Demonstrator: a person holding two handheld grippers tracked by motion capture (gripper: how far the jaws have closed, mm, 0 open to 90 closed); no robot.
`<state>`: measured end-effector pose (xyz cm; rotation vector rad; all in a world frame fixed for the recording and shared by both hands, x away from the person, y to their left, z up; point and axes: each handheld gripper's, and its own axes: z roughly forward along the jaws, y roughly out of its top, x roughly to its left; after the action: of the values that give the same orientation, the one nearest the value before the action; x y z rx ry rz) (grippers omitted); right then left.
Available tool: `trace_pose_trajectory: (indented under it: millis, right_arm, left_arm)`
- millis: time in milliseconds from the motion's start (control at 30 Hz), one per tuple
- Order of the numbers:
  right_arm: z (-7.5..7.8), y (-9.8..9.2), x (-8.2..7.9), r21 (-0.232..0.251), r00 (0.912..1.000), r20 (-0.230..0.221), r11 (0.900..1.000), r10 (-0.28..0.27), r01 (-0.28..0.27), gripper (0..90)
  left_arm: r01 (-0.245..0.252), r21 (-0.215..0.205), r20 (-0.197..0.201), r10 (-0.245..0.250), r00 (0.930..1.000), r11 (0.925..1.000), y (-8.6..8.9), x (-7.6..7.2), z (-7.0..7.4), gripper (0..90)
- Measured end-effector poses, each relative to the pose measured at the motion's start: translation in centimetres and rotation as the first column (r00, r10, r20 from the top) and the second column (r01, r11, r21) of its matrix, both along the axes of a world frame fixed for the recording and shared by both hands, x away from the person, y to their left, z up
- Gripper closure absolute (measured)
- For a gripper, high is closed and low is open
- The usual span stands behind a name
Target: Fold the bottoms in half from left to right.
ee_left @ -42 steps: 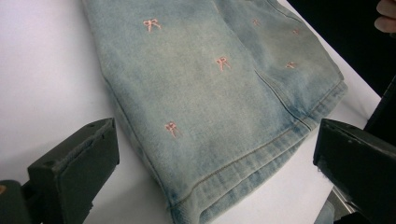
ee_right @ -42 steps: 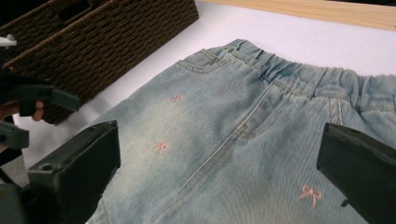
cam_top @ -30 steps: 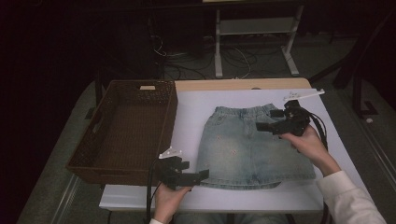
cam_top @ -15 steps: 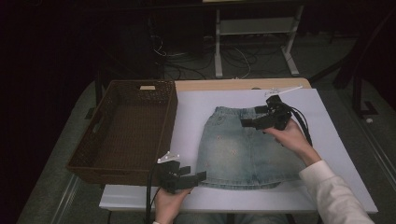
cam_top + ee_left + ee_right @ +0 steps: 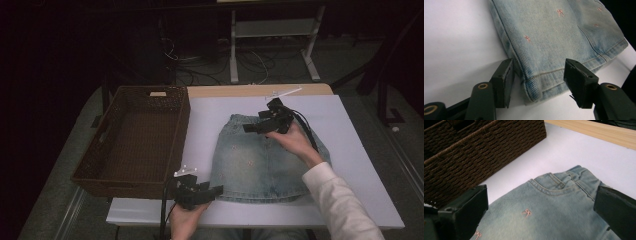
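Denim skirt [image 5: 262, 157] flat on the white table cover [image 5: 350, 150], right of the wicker basket [image 5: 135, 140].
Left gripper [image 5: 537, 80] jaws closing, half open, straddling the skirt's near-left hem corner, right pad clear of the cloth. Right gripper [image 5: 252, 127] wide open over the waistband, holding nothing.

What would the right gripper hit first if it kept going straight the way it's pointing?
Probably the denim skirt's waistband; the right gripper points over it toward the wicker basket beyond, though its height above the skirt is unclear.
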<state>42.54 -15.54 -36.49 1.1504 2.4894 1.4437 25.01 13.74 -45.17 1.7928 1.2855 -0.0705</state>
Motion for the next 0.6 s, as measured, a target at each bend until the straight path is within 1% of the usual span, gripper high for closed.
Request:
trace_pose_trajectory:
  millis: [167, 200, 300, 367, 433, 500, 600]
  right_arm:
    - [-0.6, 1.6, 0.9, 0.010, 0.9999, -0.012, 1.000, 0.004, -0.004, 0.0]
    - [-0.7, 1.7, 1.1, 0.011, 0.9999, -0.015, 1.000, 0.003, -0.003, 0.0]
    - [-1.1, 2.4, 1.5, 0.016, 0.9997, -0.023, 1.000, 0.000, 0.000, 0.0]
    - [-1.3, 2.7, 1.7, 0.015, 0.9996, -0.028, 1.000, -0.001, 0.001, 0.0]
    - [-1.4, 3.1, 2.0, 0.013, 0.9996, -0.029, 1.000, 0.000, 0.001, 0.0]
    - [-1.6, 3.4, 2.2, 0.014, 0.9995, -0.032, 1.000, 0.000, 0.000, 0.0]
    - [-1.7, 3.9, 2.6, 0.014, 0.9993, -0.037, 1.000, -0.006, 0.007, 0.0]
  left_arm:
    - [0.003, 0.003, 0.003, -0.003, 1.0000, 1.0000, -0.2, -0.1, -0.3, 53.2]
    - [0.004, 0.012, 0.005, -0.004, 1.0000, 0.9999, -0.3, -0.1, -0.3, 55.8]
    - [-0.008, 0.038, 0.015, 0.007, 0.9999, 0.9993, -0.3, -0.1, -0.3, 66.4]
    - [-0.001, 0.038, 0.017, 0.000, 0.9999, 0.9993, -0.2, -0.1, -0.4, 73.8]
    - [0.001, 0.027, 0.018, -0.002, 0.9998, 0.9996, 0.0, -0.1, -0.5, 79.1]
    - [-0.002, 0.029, 0.025, 0.001, 0.9997, 0.9996, 0.0, -0.1, -0.4, 80.9]
    - [-0.005, 0.020, 0.039, 0.004, 0.9992, 0.9998, 0.2, -0.3, -0.3, 81.7]
